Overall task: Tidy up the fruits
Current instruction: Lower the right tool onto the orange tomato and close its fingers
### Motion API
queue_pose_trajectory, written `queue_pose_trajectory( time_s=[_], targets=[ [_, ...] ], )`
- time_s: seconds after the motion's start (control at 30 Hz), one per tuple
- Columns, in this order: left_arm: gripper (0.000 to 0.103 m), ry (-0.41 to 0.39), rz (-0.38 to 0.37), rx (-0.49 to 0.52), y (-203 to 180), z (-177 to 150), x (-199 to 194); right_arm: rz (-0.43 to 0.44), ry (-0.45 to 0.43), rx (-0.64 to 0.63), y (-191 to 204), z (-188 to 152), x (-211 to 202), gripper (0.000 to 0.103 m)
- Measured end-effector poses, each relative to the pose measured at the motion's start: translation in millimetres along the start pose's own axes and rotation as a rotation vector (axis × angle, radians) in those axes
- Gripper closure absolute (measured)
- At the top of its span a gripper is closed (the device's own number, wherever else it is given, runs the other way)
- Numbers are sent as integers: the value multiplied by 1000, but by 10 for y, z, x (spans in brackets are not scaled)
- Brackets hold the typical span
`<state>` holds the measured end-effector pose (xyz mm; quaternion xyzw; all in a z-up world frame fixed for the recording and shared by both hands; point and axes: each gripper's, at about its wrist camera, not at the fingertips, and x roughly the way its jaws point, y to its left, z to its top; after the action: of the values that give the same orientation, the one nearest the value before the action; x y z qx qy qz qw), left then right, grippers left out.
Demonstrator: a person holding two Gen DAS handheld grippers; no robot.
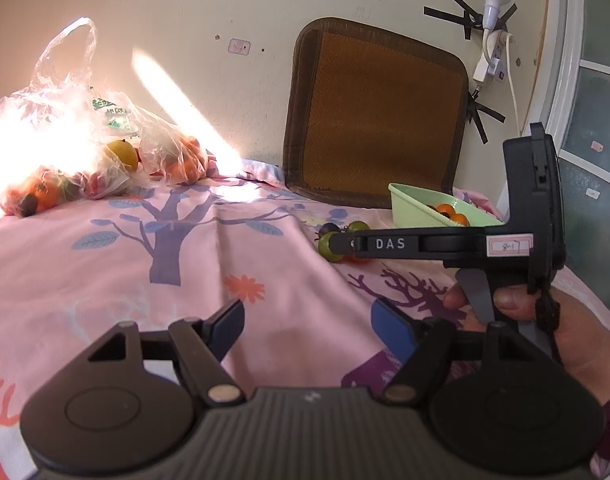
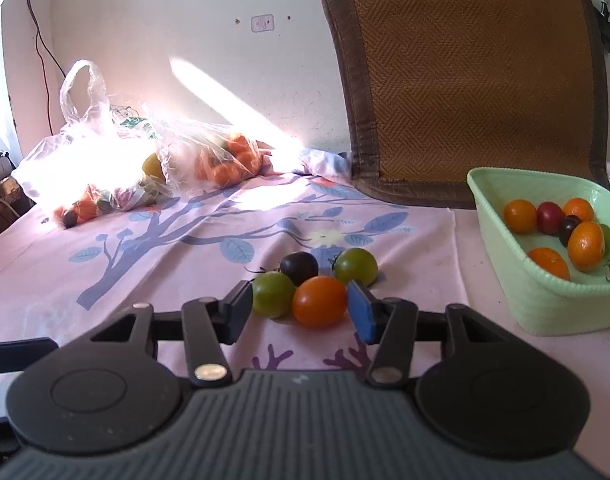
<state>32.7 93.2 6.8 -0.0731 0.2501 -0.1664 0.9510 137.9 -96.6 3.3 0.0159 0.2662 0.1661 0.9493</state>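
In the right wrist view, a small cluster of fruits lies on the pink cloth: an orange one (image 2: 319,301), two green ones (image 2: 272,294) (image 2: 356,266) and a dark purple one (image 2: 299,268). My right gripper (image 2: 301,312) is open, its jaws standing on either side of the orange and nearer green fruit. A light green basket (image 2: 541,304) at the right holds several orange, red and dark fruits. In the left wrist view my left gripper (image 1: 307,326) is open and empty over the cloth. The right gripper (image 1: 445,245) reaches across to the cluster (image 1: 329,245).
Clear plastic bags of fruit (image 2: 153,168) lie at the back left in bright sunlight. A brown woven mat (image 2: 473,76) leans on the wall behind the basket. A power strip and bulb (image 1: 493,20) hang on the wall at right.
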Motion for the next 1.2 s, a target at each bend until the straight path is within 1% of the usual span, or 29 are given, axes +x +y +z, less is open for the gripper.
queue_pose_trajectory(
  time_s=[0.07, 0.1, 0.13, 0.17, 0.23, 0.3, 0.37, 0.43, 0.5, 0.53, 0.57, 0.63, 0.73, 0.77, 0.8, 0.83, 0.9, 1.0, 1.03, 1.07, 1.1, 1.17, 1.2],
  targets=[
    [31, 6, 1, 0, 3, 0, 10, 1, -6, 0, -2, 0, -3, 51],
    [31, 8, 2, -1, 6, 2, 15, -2, -14, 5, -8, -5, -21, 54],
    [31, 10, 2, -1, 5, 0, 16, -12, -21, 12, -19, -10, -44, 67],
    [31, 12, 3, -2, 8, 2, 20, -9, -15, 21, -37, -19, -58, 77],
    [31, 18, 4, -3, 18, 11, 35, 7, -6, 40, -64, -54, -93, 81],
    [30, 34, 0, -3, 25, 24, 60, 5, -15, 41, -69, -74, -148, 82],
    [30, 57, -31, -9, 38, 63, 120, 7, -12, 53, -99, -88, -172, 82],
    [30, 75, -60, -18, 43, 163, 213, 9, -8, 79, -145, -96, -185, 82],
    [30, 75, -95, -21, 28, 317, 304, 6, -9, 99, -179, -104, -203, 82],
    [30, 76, -116, -20, 12, 412, 367, 7, -9, 104, -188, -106, -208, 81],
    [30, 76, -123, -19, 1, 495, 438, 8, -8, 109, -193, -106, -205, 79],
    [30, 82, -127, -21, -12, 648, 630, 18, 4, 105, -185, -100, -185, 79],
    [30, 94, -141, -27, -43, 780, 886, 18, 14, 81, -137, -86, -155, 77],
    [30, 97, -159, -27, -53, 805, 956, 19, 10, 71, -120, -81, -155, 76],
    [30, 96, -178, -29, -56, 817, 1003, 20, 3, 58, -102, -76, -158, 69],
    [30, 94, -194, -35, -50, 822, 1037, 22, -7, 44, -87, -69, -160, 59],
    [30, 88, -219, -67, -3, 808, 1091, 23, -18, 8, -53, -38, -129, 52],
    [30, 97, -245, -139, 147, 750, 1154, 26, 9, -27, -35, 17, 6, 53],
    [31, 105, -242, -156, 196, 738, 1177, 39, 17, -22, -48, 23, 29, 55],
    [31, 112, -234, -167, 232, 731, 1197, 47, 15, -18, -57, 25, 23, 60],
    [31, 118, -227, -173, 253, 729, 1211, 37, 16, -26, -54, 17, 5, 69],
    [31, 123, -212, -153, 224, 729, 1230, 29, 8, -12, -82, -22, -69, 69],
    [31, 123, -202, -122, 171, 723, 1229, 28, 3, 2, -109, -53, -129, 69]
  ],
)
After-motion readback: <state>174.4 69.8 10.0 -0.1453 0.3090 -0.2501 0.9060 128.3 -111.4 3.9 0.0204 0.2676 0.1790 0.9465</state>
